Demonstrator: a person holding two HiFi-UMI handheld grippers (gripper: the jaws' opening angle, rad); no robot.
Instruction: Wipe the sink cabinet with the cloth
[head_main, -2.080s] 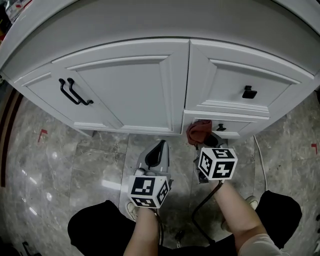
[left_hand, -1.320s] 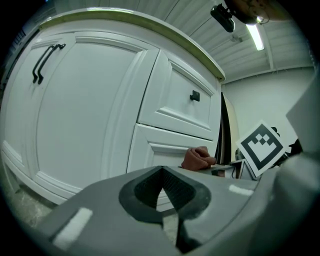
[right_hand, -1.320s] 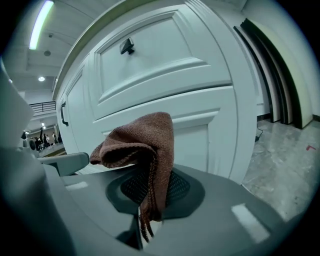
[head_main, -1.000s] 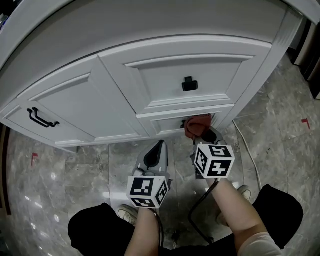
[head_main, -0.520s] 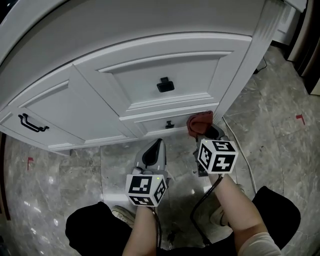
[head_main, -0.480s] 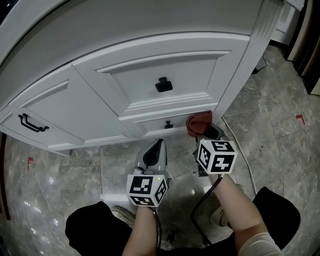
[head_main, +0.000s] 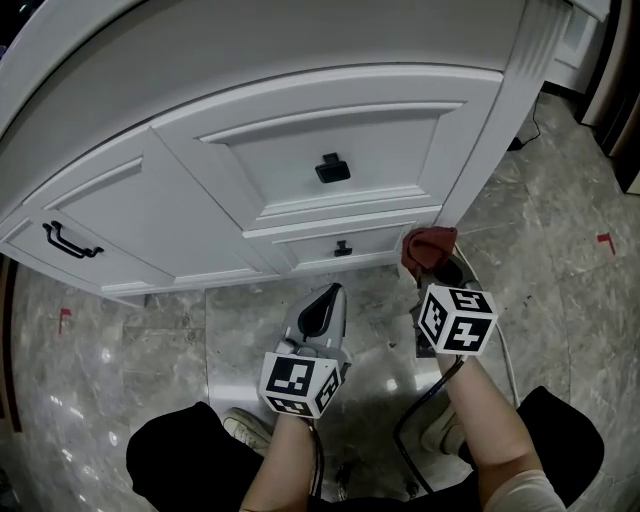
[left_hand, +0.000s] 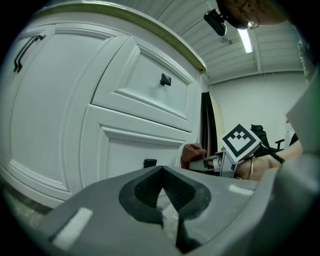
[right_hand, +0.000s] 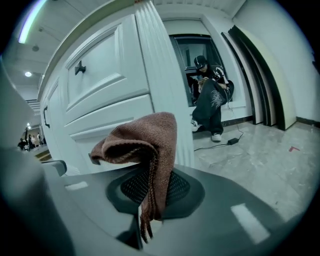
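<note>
Forearms rise from 6 o'clock in the head view, left forearm (head_main: 285, 465) and right forearm (head_main: 490, 425) both stretched toward 12 at the white sink cabinet (head_main: 300, 130). The left gripper (head_main: 325, 303) hangs over the floor (head_main: 130, 340), short of the lower drawer (head_main: 370, 240). At its 2 o'clock, the right gripper (head_main: 440, 272) holds the cloth (head_main: 428, 246) at the foot of the corner post (head_main: 500, 110); whether they touch is unclear.

Left gripper view: jaws closed together on nothing, cloth at 1 o'clock.

Right gripper view: jaws clamped on the brown cloth, which flops toward 10 o'clock.
</note>
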